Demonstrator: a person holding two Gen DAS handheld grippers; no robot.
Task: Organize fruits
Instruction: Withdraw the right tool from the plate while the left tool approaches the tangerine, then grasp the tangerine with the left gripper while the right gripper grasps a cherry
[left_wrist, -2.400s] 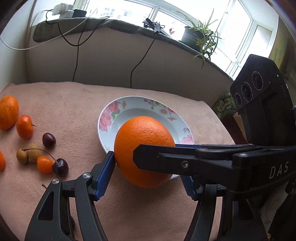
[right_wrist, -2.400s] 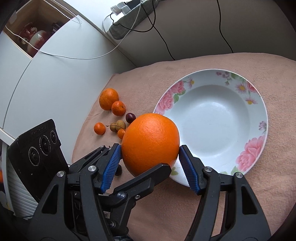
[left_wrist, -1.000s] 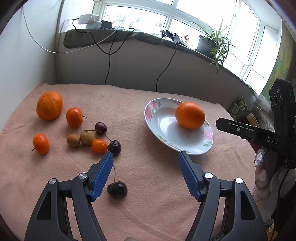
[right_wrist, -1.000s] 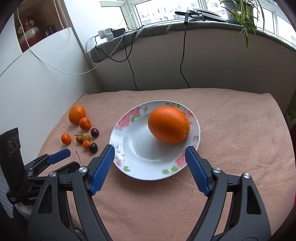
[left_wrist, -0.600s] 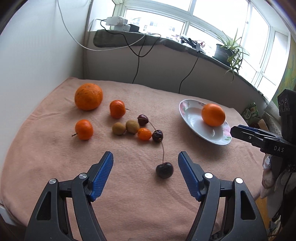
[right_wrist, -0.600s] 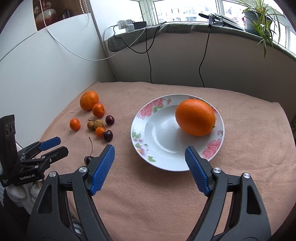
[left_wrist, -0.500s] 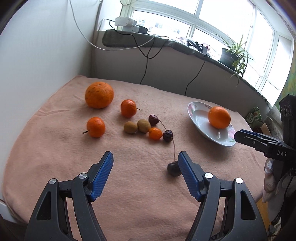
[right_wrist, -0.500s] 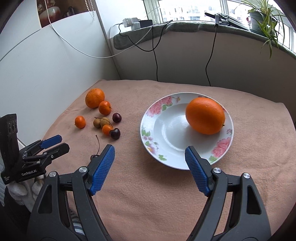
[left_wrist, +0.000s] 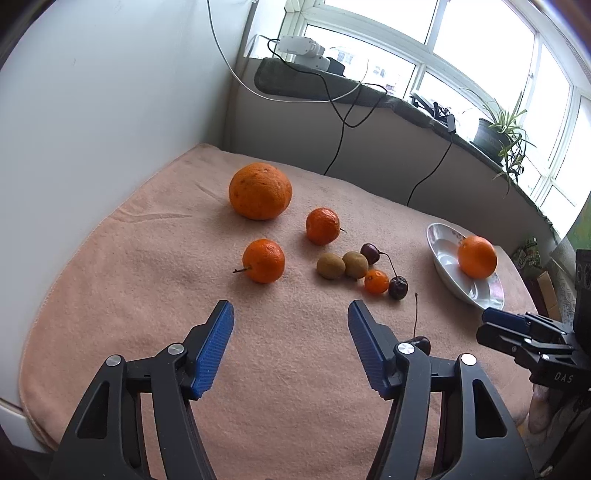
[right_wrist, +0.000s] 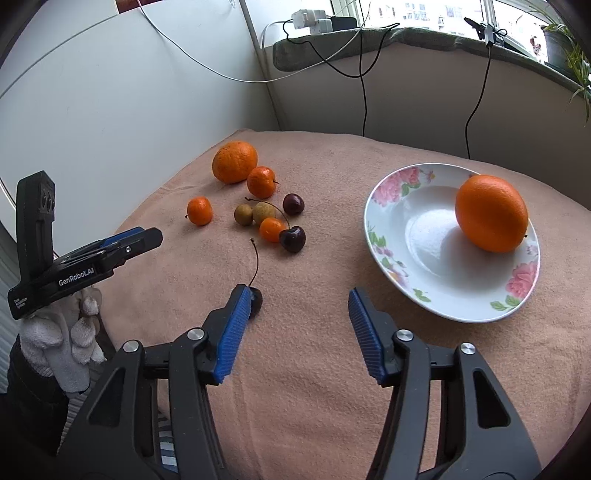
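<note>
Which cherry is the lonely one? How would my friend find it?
Start at the flowered plate on the peach cloth, then look toward the fruit pile. The lone cherry lies nearer the cameras, apart from the pile, right beside the right gripper. Its long stem stands straight up, unlike the others.

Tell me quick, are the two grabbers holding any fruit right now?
Left gripper: jaws open, holding nothing.
Right gripper: jaws open, holding nothing.

The orange (right_wrist: 491, 213) now lies released on the plate (right_wrist: 424, 291).
</note>
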